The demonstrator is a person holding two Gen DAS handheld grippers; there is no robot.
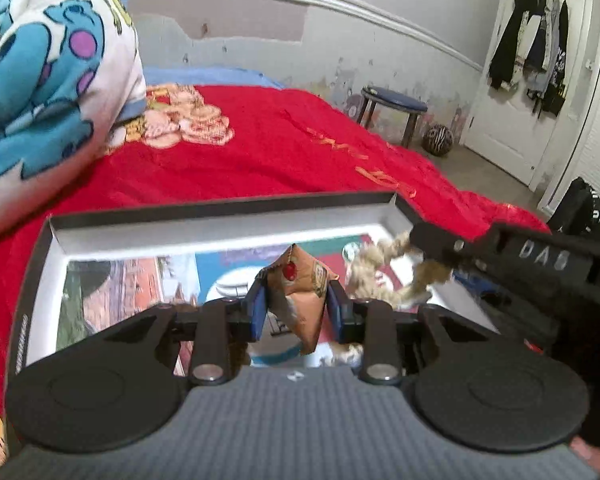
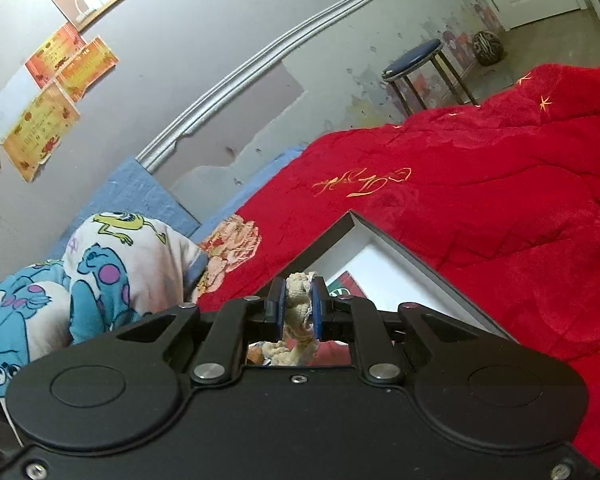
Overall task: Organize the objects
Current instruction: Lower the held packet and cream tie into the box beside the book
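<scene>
An open black box with white inner walls and a colourful printed bottom lies on the red bedspread. My left gripper is shut on a crumpled tan snack packet and hangs over the box. The right gripper reaches in from the right of that view, shut on a cream, knotted rope-like bundle above the box. In the right wrist view the right gripper pinches that cream bundle between its blue pads, over a corner of the box.
The red bedspread covers the bed. A cartoon-print pillow lies at the left. Beyond the bed stand a blue-topped stool, a striped ball and a white door hung with dark clothes. Posters hang on the wall.
</scene>
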